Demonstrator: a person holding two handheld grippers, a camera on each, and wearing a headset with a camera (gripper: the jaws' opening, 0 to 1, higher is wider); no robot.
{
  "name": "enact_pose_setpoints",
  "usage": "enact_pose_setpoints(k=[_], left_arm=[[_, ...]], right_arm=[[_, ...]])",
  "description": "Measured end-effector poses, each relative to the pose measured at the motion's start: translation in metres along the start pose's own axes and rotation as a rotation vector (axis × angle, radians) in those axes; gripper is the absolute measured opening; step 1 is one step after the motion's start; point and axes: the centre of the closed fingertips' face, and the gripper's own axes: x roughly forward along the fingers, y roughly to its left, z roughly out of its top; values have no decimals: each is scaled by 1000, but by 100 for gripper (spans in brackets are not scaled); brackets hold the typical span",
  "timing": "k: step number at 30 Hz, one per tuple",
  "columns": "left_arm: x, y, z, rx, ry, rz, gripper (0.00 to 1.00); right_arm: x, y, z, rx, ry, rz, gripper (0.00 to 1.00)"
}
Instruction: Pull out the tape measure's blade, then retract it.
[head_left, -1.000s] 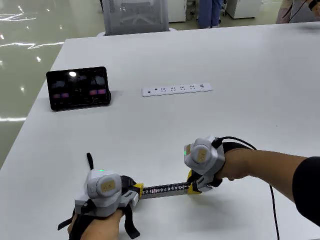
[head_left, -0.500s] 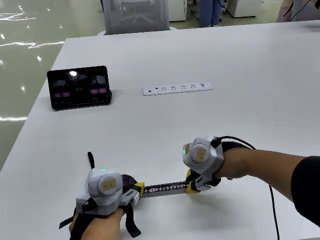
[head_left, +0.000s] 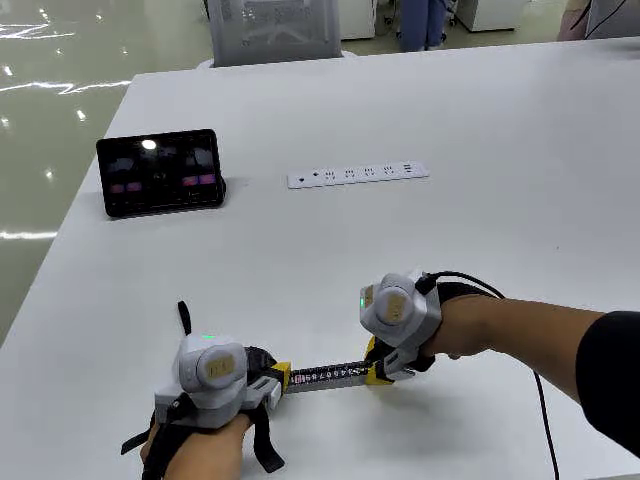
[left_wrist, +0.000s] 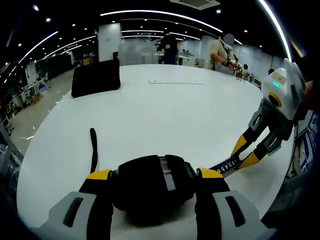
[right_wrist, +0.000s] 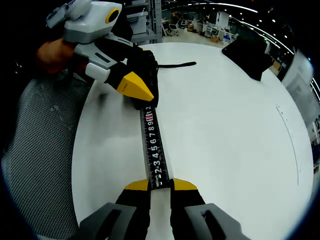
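The black tape measure body (left_wrist: 150, 187) rests on the white table, and my left gripper (left_wrist: 154, 174) is shut on it. Its blade (right_wrist: 152, 145) is drawn out a short way, flat on the table, with the numbers up to about 12 showing. My right gripper (right_wrist: 161, 184) is shut on the blade's end. In the head view the left gripper (head_left: 270, 378) is at the lower left and the right gripper (head_left: 375, 372) to its right, with the blade (head_left: 325, 376) running between them. A black strap (left_wrist: 93, 150) trails from the tape measure.
A dark tablet (head_left: 160, 172) stands at the far left of the table (head_left: 500, 150). A white power strip (head_left: 357, 174) lies further back in the middle. A grey chair (head_left: 275, 30) stands behind the far edge. A cable (head_left: 545, 400) runs along the person's right arm.
The right gripper has moved a little to the left, toward the left gripper, and the stretch of blade between them is slightly shorter. The left gripper has stayed put.
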Motion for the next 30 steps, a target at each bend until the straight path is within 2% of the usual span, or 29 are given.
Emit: enact_pose_setpoints(k=[30], left_arm=[[-1,0,-1,-3,3,-2,62]], right_arm=[[6,3,9,4,-16,-1,11]])
